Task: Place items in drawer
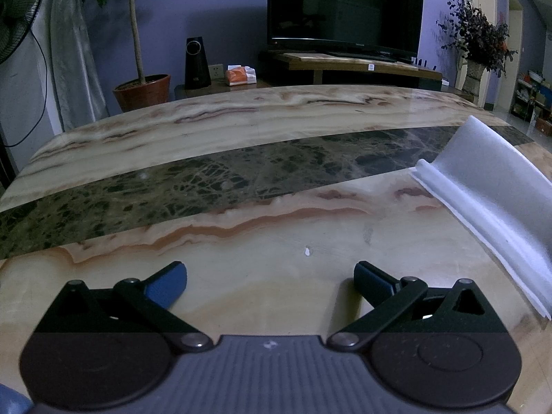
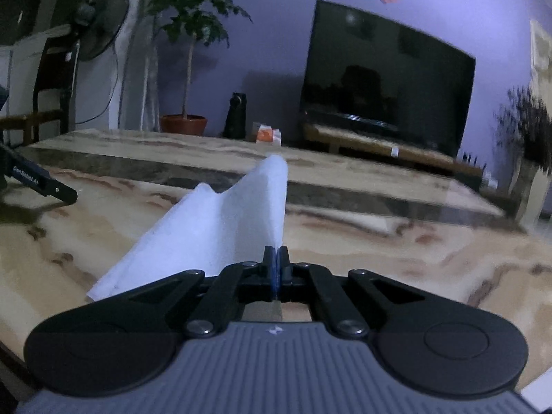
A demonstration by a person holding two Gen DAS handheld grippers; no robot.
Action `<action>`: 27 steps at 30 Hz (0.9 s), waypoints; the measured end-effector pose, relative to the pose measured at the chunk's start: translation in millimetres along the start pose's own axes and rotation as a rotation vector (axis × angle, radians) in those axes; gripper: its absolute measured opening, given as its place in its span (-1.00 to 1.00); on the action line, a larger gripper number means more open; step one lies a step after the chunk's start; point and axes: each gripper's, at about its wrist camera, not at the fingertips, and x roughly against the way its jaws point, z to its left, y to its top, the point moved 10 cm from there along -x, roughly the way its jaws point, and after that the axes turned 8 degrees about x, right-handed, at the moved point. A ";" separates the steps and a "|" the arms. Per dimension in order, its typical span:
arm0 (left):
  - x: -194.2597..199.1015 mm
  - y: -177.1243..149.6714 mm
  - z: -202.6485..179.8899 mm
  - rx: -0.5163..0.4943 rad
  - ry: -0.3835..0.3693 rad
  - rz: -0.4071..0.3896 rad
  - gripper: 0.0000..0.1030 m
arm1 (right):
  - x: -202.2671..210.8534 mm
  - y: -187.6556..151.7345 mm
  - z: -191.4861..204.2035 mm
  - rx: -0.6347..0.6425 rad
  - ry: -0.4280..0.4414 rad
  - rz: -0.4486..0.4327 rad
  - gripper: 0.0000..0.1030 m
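A white folded stack of paper (image 2: 220, 227) rises off the marble table (image 2: 379, 252), its near edge pinched between the blue pads of my right gripper (image 2: 276, 269), which is shut on it. The same paper stack (image 1: 490, 186) shows in the left wrist view at the right, one side curled upward and the other edge lying on the table (image 1: 241, 276). My left gripper (image 1: 270, 283) hovers low over the table, left of the paper, open with nothing between its fingers. No drawer shows in either view.
Beyond the table's far edge stand a television (image 1: 345, 7) on a low wooden stand (image 1: 362, 63), a potted tree (image 1: 141, 89), a black speaker (image 1: 196, 63) and an orange tissue pack (image 1: 240, 76). A fan (image 1: 17, 10) stands at the far left. The left gripper's finger (image 2: 45, 184) shows at the right wrist view's left edge.
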 end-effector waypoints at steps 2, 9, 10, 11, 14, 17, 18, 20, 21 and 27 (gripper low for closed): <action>0.0 0.0 0.0 0.000 0.000 0.000 0.99 | -0.8 6.4 9.2 0.070 -0.007 -0.004 -0.97; -0.1 0.0 0.0 0.000 0.000 0.000 0.99 | -7.6 26.1 47.3 0.301 -0.005 -0.001 -0.97; -0.1 0.1 0.0 0.000 0.000 0.000 0.99 | -9.0 28.3 54.1 0.333 -0.003 -0.002 -0.97; -0.2 0.1 0.0 0.000 0.000 0.000 0.99 | -10.2 29.9 60.3 0.357 0.005 -0.001 -0.97; -0.1 0.1 0.0 0.000 0.000 0.000 0.99 | -14.5 33.2 79.5 0.442 0.024 0.008 -0.97; -0.1 0.1 0.0 0.000 0.000 0.000 0.99 | -19.3 35.7 95.7 0.505 0.048 0.028 -0.97; -0.2 0.1 0.0 0.000 0.000 0.000 0.99 | -20.8 36.8 100.8 0.522 0.056 0.032 -0.97; -0.1 0.1 0.0 0.000 0.000 0.000 0.99 | -22.8 38.0 107.5 0.530 0.075 0.037 -0.97; -0.1 0.1 0.0 0.000 0.000 0.000 0.99 | -23.1 37.1 106.6 0.503 0.085 0.042 -0.97; -0.1 0.2 0.0 0.000 0.000 0.000 0.99 | -25.0 32.3 101.8 0.340 0.149 0.073 -0.97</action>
